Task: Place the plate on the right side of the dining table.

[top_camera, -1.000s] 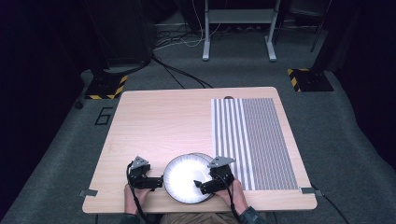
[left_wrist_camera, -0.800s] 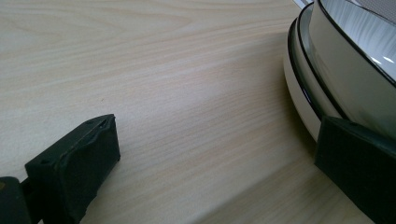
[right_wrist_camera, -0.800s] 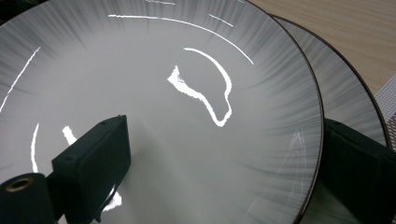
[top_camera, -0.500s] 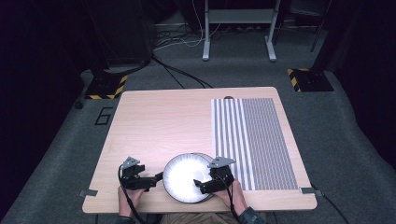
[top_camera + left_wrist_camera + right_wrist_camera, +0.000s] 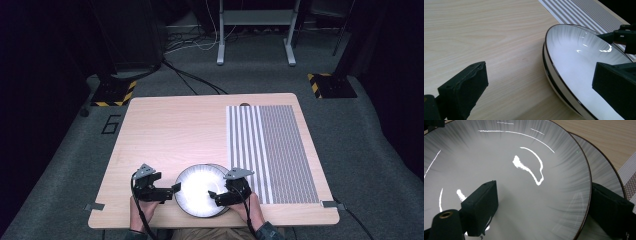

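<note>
Two white plates with dark rims lie stacked at the table's near edge, the top plate (image 5: 200, 190) (image 5: 584, 57) (image 5: 524, 157) sitting askew on the lower plate (image 5: 604, 170). My left gripper (image 5: 170, 191) (image 5: 539, 70) is at their left side, open, one jaw over bare wood and the other over the top plate. On the right side, my right gripper (image 5: 214, 197) (image 5: 544, 187) straddles the top plate's rim, one jaw over its inside and one outside below the rim. Its jaws have just been closing with the rim between them, and they still stand apart from it.
A grey-and-white striped mat (image 5: 270, 150) covers the right part of the light wooden table (image 5: 175, 130) and reaches close to the plates. Beyond the table are a dark carpet, cables and stand legs (image 5: 255, 35). The person's hands come in at the near edge.
My left gripper drew a little to the left away from the plates, then came back toward them. The right hand and the plates stay where they were.
</note>
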The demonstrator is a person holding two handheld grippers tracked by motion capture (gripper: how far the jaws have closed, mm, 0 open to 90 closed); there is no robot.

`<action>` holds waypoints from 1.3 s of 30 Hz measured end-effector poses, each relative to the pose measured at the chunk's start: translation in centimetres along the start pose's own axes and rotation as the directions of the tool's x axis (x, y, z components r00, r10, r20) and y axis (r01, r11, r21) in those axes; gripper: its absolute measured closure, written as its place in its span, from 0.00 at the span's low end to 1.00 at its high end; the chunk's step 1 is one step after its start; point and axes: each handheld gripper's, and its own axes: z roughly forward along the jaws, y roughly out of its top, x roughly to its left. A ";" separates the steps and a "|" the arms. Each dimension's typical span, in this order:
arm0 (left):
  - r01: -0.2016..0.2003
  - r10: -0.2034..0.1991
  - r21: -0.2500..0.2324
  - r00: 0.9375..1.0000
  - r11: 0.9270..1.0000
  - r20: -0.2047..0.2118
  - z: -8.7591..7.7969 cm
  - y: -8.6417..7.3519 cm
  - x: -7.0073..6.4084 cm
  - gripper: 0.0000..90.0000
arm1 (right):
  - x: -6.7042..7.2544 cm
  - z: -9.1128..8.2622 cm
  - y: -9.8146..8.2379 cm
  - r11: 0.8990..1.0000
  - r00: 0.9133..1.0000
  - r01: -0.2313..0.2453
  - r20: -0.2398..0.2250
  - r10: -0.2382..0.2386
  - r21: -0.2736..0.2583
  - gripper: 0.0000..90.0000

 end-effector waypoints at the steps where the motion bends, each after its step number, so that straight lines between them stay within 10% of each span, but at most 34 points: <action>1: -0.001 0.001 0.006 1.000 1.000 0.006 0.2 0.0 -0.1 0.00 | 0.0 0.0 0.0 1.000 1.000 0.000 0.000 0.000 0.000 0.16; 18: 0.036 -0.040 0.073 0.997 0.997 0.062 2.6 -0.8 -1.5 0.53 | -1.3 -0.6 -0.4 0.998 0.998 -0.044 0.034 0.046 -0.050 0.54; 39: 0.133 -0.133 0.003 0.991 0.991 0.012 2.3 -1.6 -2.3 0.69 | -1.3 -0.4 -0.4 0.991 0.990 -0.109 0.077 0.115 -0.083 0.66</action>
